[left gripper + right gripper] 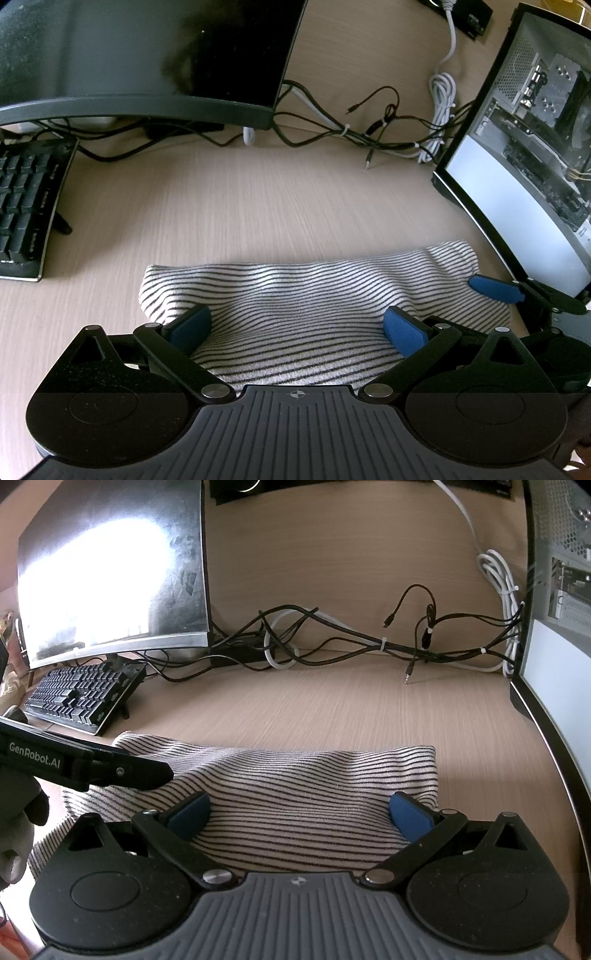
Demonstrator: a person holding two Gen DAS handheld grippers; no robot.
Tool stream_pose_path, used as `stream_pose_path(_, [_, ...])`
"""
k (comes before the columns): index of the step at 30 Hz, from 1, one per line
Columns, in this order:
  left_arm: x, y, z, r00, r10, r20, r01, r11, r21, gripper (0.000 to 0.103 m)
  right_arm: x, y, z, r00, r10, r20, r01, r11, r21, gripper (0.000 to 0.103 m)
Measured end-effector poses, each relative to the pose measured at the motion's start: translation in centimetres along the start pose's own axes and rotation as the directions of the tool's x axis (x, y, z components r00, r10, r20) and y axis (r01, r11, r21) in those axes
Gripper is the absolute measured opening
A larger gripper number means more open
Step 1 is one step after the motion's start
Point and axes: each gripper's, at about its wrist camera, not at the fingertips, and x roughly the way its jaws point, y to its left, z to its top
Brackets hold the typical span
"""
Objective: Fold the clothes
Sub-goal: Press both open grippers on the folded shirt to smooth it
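Observation:
A black-and-white striped garment (306, 295) lies folded into a long band on the wooden desk (240, 206). My left gripper (297, 328) is open right over its near half, blue pads spread wide on the cloth. In the right wrist view the same striped garment (295, 786) fills the foreground, with my right gripper (300, 812) open above its right half. The right gripper's blue pad (495, 288) shows at the cloth's right end in the left wrist view. The left gripper's black finger (110, 768) crosses the cloth's left part in the right wrist view.
A dark monitor (140, 59) and a black keyboard (26, 206) stand at the left. A computer case (528, 147) walls the right side. Tangled black and white cables (369, 129) run along the back. A gloved hand (18, 830) shows at the left edge.

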Motion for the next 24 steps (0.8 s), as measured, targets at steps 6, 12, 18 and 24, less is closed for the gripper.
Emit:
stream_pose_path(6, [-0.3, -0.1, 0.3, 1.0, 0.006, -0.003, -0.006, 1.0, -0.01, 0.102, 0.0, 0.0, 0.0, 1.0, 0.001, 0.001, -0.001, 1.0, -0.004, 0.103])
stream_pose_path(12, [-3.4, -0.2, 2.4, 0.994, 0.074, 0.076, -0.07, 0.996, -0.053, 0.101, 0.0, 0.0, 0.0, 1.0, 0.003, 0.002, -0.003, 1.0, -0.008, 0.103])
stream_pose_path(18, [-3.3, 0.3, 2.1, 0.985, 0.172, 0.023, -0.171, 0.984, -0.059, 0.071, 0.0, 0.1, 0.0, 1.0, 0.004, 0.005, -0.004, 1.0, -0.005, 0.103])
stream_pose_path(24, [-2.2, 1.6, 0.8, 0.983, 0.178, -0.041, -0.181, 0.978, -0.1, 0.071, -0.7, -0.5, 0.7, 1.0, 0.016, 0.006, -0.016, 1.0, 0.005, 0.092])
